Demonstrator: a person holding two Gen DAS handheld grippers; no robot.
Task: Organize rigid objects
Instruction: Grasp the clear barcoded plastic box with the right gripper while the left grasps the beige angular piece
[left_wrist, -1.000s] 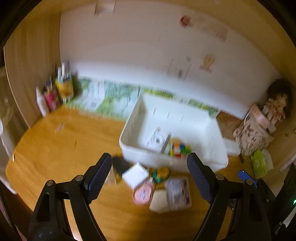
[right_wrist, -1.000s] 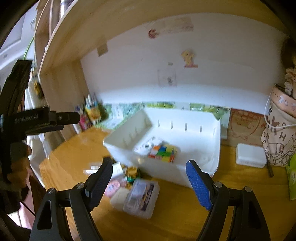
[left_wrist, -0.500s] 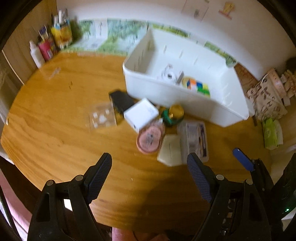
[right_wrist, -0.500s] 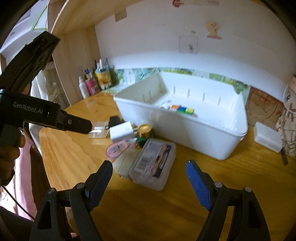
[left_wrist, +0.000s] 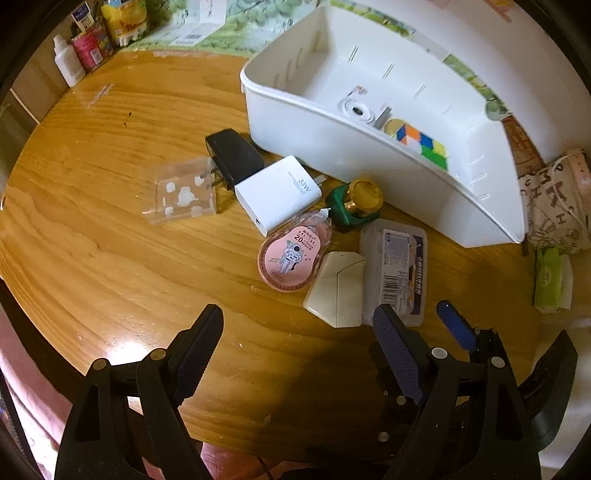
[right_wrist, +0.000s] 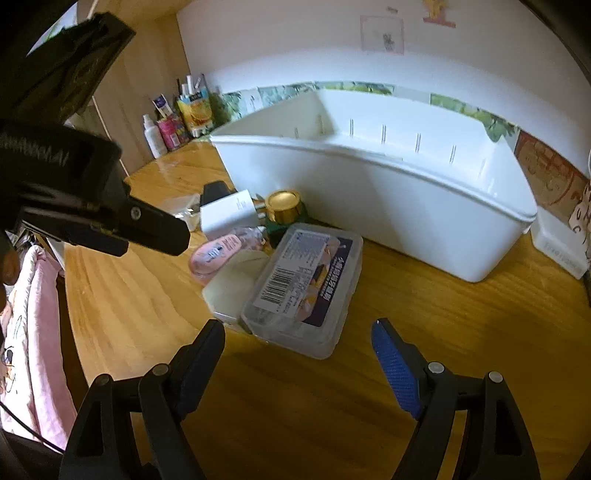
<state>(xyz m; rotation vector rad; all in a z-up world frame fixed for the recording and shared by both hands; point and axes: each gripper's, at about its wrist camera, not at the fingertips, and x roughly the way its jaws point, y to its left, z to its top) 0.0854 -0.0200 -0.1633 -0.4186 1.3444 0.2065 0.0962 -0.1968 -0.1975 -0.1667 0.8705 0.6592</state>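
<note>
Wooden table (left_wrist: 110, 258) (white bin (left_wrist: 369, 162) behind clutter); each gripper (left_wrist: 297, 339) (right_wrist: 297, 350) spread wide, empty.

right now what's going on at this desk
A person holds two handheld grippers over a wooden desk, sorting small items into a white bin. Both the left gripper and right gripper are open and empty. A colourful puzzle cube already lies in the bin. Beside the bin waits a cluster: a clear plastic case, a pink correction tape, a white charger and a black plug.
</note>
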